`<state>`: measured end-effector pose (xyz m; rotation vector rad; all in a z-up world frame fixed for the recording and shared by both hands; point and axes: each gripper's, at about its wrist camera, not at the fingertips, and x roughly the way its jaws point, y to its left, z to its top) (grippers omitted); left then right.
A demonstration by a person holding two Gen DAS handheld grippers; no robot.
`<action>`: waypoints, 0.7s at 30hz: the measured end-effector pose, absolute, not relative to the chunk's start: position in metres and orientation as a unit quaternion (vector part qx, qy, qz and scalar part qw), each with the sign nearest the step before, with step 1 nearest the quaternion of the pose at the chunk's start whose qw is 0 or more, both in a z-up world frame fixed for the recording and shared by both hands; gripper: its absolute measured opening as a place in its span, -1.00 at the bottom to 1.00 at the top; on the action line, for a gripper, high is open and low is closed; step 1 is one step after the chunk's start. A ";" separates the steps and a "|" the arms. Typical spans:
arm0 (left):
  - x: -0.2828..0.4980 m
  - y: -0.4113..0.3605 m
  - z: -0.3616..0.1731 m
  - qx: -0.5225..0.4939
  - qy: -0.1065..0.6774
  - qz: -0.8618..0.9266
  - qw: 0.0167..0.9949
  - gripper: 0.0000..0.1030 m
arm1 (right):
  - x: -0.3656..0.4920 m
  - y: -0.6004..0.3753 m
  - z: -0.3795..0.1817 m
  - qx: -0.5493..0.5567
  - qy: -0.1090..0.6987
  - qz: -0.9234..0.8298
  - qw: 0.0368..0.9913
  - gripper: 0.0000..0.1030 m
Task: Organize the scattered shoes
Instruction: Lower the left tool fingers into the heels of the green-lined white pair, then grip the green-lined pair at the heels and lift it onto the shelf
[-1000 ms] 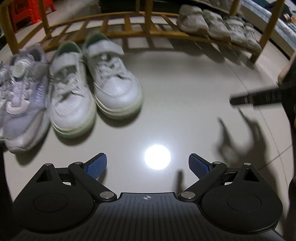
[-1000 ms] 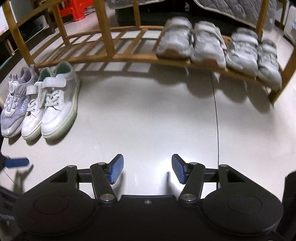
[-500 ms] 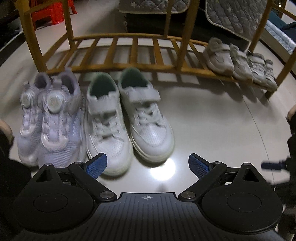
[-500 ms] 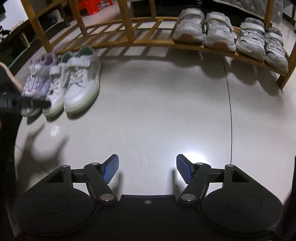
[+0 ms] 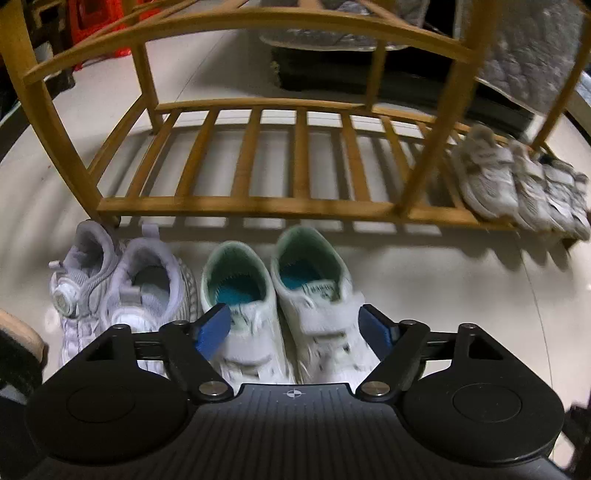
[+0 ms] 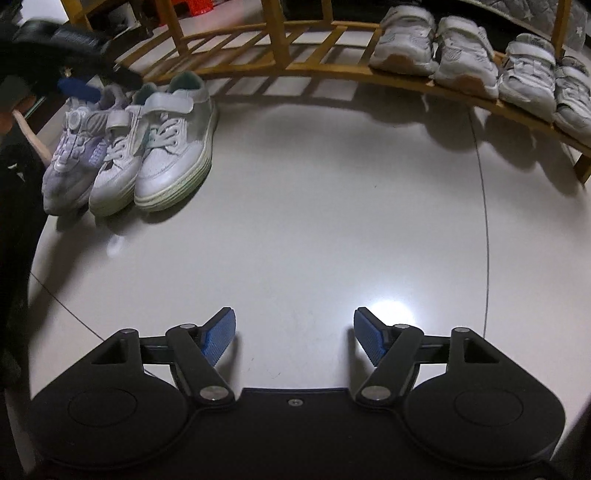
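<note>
While the left gripper (image 5: 295,328) hangs spread wide over the white pair of shoes (image 5: 280,295), a lilac pair (image 5: 110,291) sits just left of its fingers. Ahead stands the wooden rack (image 5: 258,199). The right gripper (image 6: 294,334), likewise spread, holds nothing above bare floor (image 6: 314,221).

A pale glossy floor (image 6: 314,192) is spreading ahead of the jaws, and a bright spot of lamp light (image 6: 388,308) is reflecting on it just beside the right jaws. A thin tile joint (image 6: 487,229) is running across the floor. Far ahead of the jaws a wooden slatted rack (image 5: 258,166) is standing on the floor. Behind it a grey quilted cover (image 5: 528,55) is hanging, and something red (image 5: 99,33), blurred, is showing to the far left.
</note>
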<state>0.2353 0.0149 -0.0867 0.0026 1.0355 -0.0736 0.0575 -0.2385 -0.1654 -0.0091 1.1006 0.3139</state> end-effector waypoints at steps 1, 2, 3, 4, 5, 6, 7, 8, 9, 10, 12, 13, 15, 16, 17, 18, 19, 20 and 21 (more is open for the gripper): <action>0.241 0.016 -0.089 -0.002 0.500 -0.034 0.865 0.33 | 0.058 -0.238 -0.166 -0.005 0.521 0.151 0.840 0.47; 0.248 0.018 -0.093 -0.004 0.506 -0.034 0.862 0.30 | 0.059 -0.237 -0.166 -0.005 0.522 0.152 0.839 0.47; 0.254 0.020 -0.096 -0.005 0.513 -0.033 0.857 0.22 | 0.059 -0.235 -0.166 -0.009 0.520 0.154 0.840 0.48; 0.259 0.021 -0.100 -0.006 0.519 -0.031 0.854 0.13 | 0.060 -0.234 -0.165 -0.010 0.519 0.156 0.840 0.51; 0.265 0.023 -0.104 -0.006 0.525 -0.029 0.851 0.11 | 0.060 -0.233 -0.165 -0.011 0.519 0.157 0.840 0.51; 0.271 0.025 -0.109 -0.009 0.529 -0.024 0.848 0.12 | 0.060 -0.232 -0.165 -0.012 0.518 0.158 0.841 0.52; 0.277 0.027 -0.113 -0.015 0.533 -0.023 0.846 0.11 | 0.061 -0.231 -0.164 -0.013 0.518 0.159 0.840 0.52; 0.281 0.028 -0.116 -0.020 0.535 -0.024 0.844 0.11 | 0.061 -0.230 -0.165 -0.014 0.519 0.161 0.840 0.52; 0.283 0.028 -0.118 -0.023 0.537 -0.024 0.843 0.11 | 0.061 -0.229 -0.165 -0.014 0.520 0.163 0.838 0.52; 0.286 0.028 -0.121 -0.026 0.539 -0.024 0.841 0.11 | 0.062 -0.228 -0.165 -0.014 0.521 0.165 0.838 0.53; 0.291 0.029 -0.126 -0.032 0.543 -0.023 0.839 0.11 | 0.062 -0.227 -0.165 -0.013 0.522 0.168 0.836 0.53; 0.293 0.029 -0.129 -0.034 0.545 -0.023 0.837 0.11 | 0.063 -0.227 -0.165 -0.013 0.523 0.170 0.835 0.53; 0.298 0.030 -0.136 -0.041 0.552 -0.018 0.833 -0.03 | 0.063 -0.226 -0.165 -0.012 0.523 0.170 0.835 0.53; 0.300 0.031 -0.140 -0.049 0.555 -0.018 0.830 -0.12 | 0.063 -0.226 -0.165 -0.011 0.523 0.170 0.835 0.53; 0.301 0.032 -0.143 -0.055 0.557 -0.019 0.829 -0.22 | 0.064 -0.226 -0.164 -0.011 0.523 0.170 0.835 0.53; 0.301 0.032 -0.145 -0.062 0.558 -0.020 0.827 -0.27 | 0.064 -0.225 -0.164 -0.011 0.522 0.170 0.835 0.53; 0.302 0.033 -0.148 -0.068 0.558 -0.018 0.827 -0.33 | 0.064 -0.225 -0.164 -0.010 0.522 0.171 0.836 0.54; 0.303 0.033 -0.150 -0.071 0.558 -0.016 0.827 -0.38 | 0.064 -0.225 -0.165 -0.010 0.523 0.171 0.835 0.54; 0.303 0.033 -0.150 -0.069 0.556 -0.012 0.828 -0.42 | 0.065 -0.225 -0.165 -0.010 0.524 0.170 0.835 0.54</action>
